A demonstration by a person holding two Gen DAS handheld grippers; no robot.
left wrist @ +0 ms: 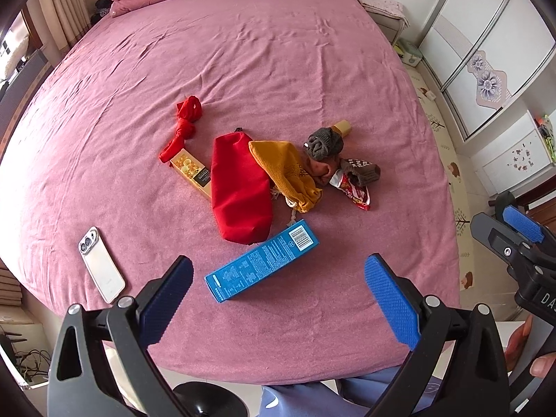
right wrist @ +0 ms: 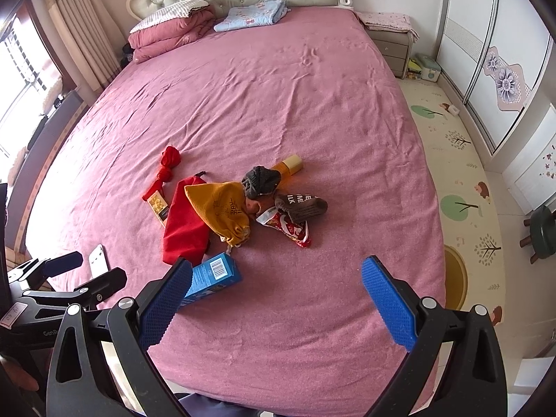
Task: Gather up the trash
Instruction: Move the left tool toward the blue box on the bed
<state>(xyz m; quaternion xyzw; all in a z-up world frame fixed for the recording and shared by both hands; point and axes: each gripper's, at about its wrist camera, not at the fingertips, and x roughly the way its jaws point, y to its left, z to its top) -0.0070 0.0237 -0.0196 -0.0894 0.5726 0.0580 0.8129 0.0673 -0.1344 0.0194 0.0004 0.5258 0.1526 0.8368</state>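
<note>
A blue carton point(left wrist: 261, 261) lies on the pink bed near its front edge; it also shows in the right wrist view point(right wrist: 214, 274). A torn red snack wrapper point(left wrist: 353, 190) point(right wrist: 287, 228) lies to the right of the pile. A gold pill box point(left wrist: 191, 171) point(right wrist: 158, 207) lies at the pile's left. My left gripper point(left wrist: 278, 299) is open and empty above the front edge, just short of the blue carton. My right gripper point(right wrist: 276, 300) is open and empty, to the right of the left one; its left pad point(right wrist: 163, 304) overlaps the carton in view.
A red pouch point(left wrist: 239, 194), a yellow drawstring bag point(left wrist: 288, 173), grey and brown socks point(left wrist: 325, 144), a red knotted cloth point(left wrist: 184, 125) and an amber bottle point(right wrist: 290, 166) lie clustered mid-bed. A white phone point(left wrist: 101, 269) lies front left. Folded quilts point(right wrist: 170, 31) sit by the headboard. Wardrobe and stool point(right wrist: 542, 229) stand right.
</note>
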